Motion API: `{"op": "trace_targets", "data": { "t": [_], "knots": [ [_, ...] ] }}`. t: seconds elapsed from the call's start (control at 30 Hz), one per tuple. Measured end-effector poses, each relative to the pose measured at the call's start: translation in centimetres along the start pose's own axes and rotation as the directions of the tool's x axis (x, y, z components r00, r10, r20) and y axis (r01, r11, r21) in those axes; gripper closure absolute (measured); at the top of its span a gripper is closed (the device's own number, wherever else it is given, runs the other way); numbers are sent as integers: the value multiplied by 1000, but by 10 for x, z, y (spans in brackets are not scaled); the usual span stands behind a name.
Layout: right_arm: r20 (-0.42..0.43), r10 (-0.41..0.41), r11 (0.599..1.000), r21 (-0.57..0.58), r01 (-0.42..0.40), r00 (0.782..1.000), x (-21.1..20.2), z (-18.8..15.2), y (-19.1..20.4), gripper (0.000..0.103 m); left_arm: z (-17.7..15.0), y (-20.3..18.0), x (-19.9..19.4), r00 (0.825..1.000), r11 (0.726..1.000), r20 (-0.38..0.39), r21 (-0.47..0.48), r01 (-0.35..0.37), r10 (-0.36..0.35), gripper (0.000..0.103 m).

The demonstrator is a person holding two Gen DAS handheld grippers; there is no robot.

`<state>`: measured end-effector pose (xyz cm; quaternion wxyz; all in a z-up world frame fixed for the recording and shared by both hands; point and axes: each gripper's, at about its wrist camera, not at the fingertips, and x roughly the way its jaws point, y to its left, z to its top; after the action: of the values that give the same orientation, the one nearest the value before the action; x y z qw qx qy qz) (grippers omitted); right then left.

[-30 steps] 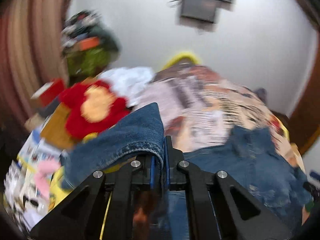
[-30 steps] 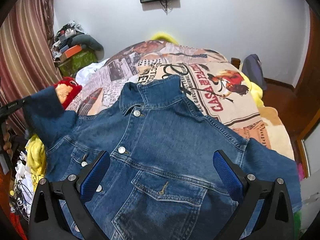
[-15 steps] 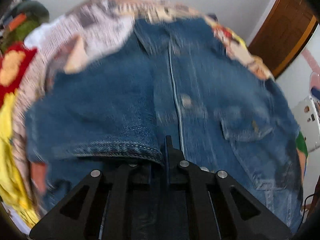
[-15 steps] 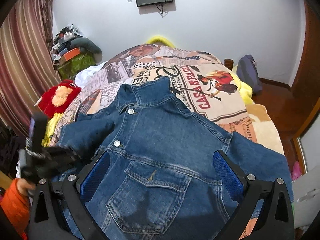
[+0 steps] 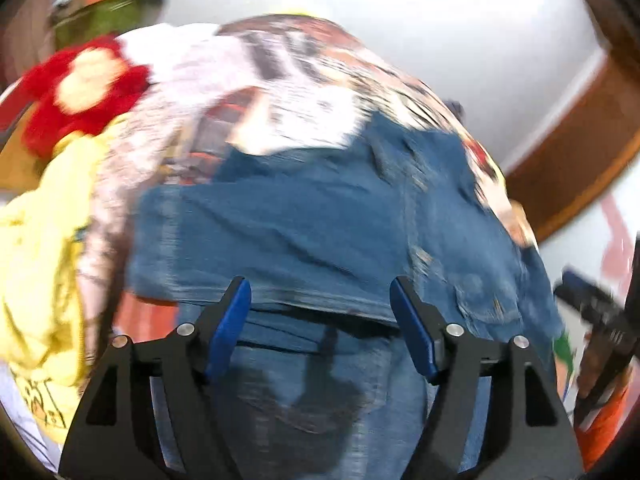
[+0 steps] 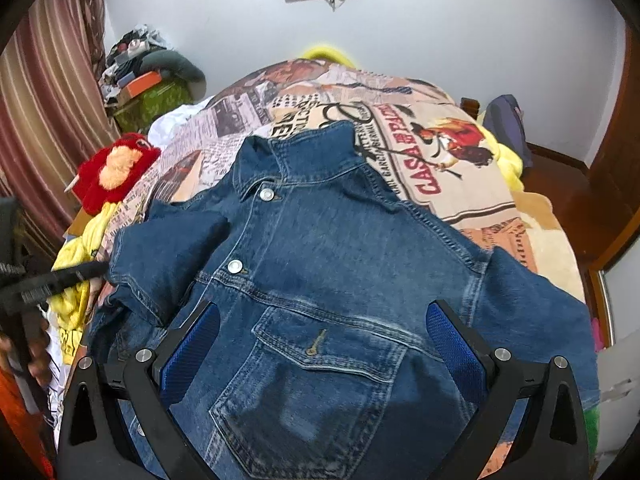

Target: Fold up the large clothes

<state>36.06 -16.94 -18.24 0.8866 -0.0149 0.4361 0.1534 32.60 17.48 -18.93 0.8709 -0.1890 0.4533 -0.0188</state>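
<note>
A blue denim jacket lies front up on the bed, collar toward the far wall. Its left sleeve is folded inward over the left front panel; the right sleeve lies spread out. In the blurred left wrist view the jacket fills the middle. My left gripper is open and empty just above the folded sleeve's cuff edge; it also shows at the left edge of the right wrist view. My right gripper is open and empty above the chest pocket.
The bed has a newspaper-print cover. A red plush toy and yellow cloth lie at its left side. A cluttered green box stands by the striped curtain. A wooden door is at right.
My left gripper carried the sleeve inward across the jacket, then opened and let it go; the sleeve now lies folded on the left front. My right gripper stayed open above the jacket.
</note>
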Motion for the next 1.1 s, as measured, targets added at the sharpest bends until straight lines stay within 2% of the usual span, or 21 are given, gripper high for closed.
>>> {"op": "trace_targets", "data": {
  "t": [0.07,0.17,0.23,0.37,0.5,0.57,0.63,0.67,0.7,0.73,0.83,0.9,1.0,1.1],
  "knots": [
    [-16,1,1000,-8,-1,1000,8,2,4,1,4,28,1,1000,997,-4,-80,-15,15,32],
    [-39,4,1000,-14,-5,999,19,4,9,1,1,68,13,999,977,-35,-212,17,-24,32],
    [-52,5,1000,-16,-5,999,26,5,11,1,-3,91,28,996,954,-66,-297,40,-62,32],
    [-67,5,1000,-15,-6,998,36,6,13,1,-9,113,51,988,919,-89,-387,81,-124,32],
    [-87,6,1000,-4,-6,996,46,7,13,1,-5,129,71,989,897,-98,-439,54,-108,32],
    [-95,5,1000,-1,-5,995,48,7,12,1,-2,132,77,992,892,-87,-450,41,-90,36],
    [-99,5,1000,4,-5,995,50,6,10,1,5,129,80,996,903,-74,-428,13,-50,56],
    [-101,6,1000,10,-5,995,51,6,9,1,8,126,81,997,919,-75,-393,-15,-16,63],
    [-103,7,1000,15,-6,995,52,7,7,1,12,120,80,996,938,-77,-341,-65,41,76],
    [-104,9,1000,21,-6,995,52,7,6,1,14,115,78,994,948,-72,-301,-99,80,80],
    [-97,15,999,37,-11,995,49,7,1,1,23,86,60,982,968,-9,-171,-186,187,84],
    [-86,18,999,45,-14,996,44,8,-1,1,32,65,42,975,973,55,-98,-209,215,86],
    [-66,21,998,54,-17,998,35,9,-6,1,48,25,11,972,984,151,-19,-179,180,90],
    [-35,26,997,67,-24,999,22,11,-13,1,64,-22,-19,966,989,235,65,-131,112,92]
  ]
}}
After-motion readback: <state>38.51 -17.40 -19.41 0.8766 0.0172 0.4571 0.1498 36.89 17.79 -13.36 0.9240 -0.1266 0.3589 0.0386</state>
